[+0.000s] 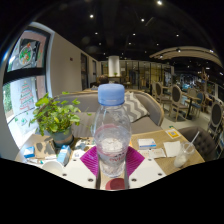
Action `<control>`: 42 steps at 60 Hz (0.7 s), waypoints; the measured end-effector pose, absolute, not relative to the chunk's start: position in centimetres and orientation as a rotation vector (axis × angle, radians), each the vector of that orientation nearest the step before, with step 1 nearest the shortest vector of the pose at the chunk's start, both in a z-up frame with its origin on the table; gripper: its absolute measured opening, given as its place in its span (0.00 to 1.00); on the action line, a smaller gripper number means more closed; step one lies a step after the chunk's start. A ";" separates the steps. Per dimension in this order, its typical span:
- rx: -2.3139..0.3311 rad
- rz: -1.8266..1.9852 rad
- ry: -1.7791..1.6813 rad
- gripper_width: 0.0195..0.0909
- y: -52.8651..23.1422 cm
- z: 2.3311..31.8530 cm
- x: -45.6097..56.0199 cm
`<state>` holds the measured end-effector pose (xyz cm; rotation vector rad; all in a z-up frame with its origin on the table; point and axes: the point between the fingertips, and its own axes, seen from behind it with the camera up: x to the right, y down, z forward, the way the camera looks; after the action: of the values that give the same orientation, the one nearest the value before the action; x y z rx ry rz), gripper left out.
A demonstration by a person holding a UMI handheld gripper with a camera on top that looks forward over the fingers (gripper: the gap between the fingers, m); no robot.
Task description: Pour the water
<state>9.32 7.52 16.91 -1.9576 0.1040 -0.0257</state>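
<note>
Gripper view, over a white table (155,172) in a café-like room. Far left: a framed poster (24,62) on the wall. Next, a potted green plant (55,115) on the table, small items at its base too blurred to name. Centre: a clear plastic water bottle (112,135) with a pale blue cap (111,94), upright, capped, clamped between the gripper (113,160) fingers, magenta pads (92,160) pressed against both sides. Right of the bottle: a napkin holder (172,149) near the table edge, chairs (178,100) well beyond.
</note>
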 end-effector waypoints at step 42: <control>-2.167 -0.010 0.179 0.55 5.3 5.1 10.6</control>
<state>10.61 5.34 5.08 -2.1666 0.1790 -0.0097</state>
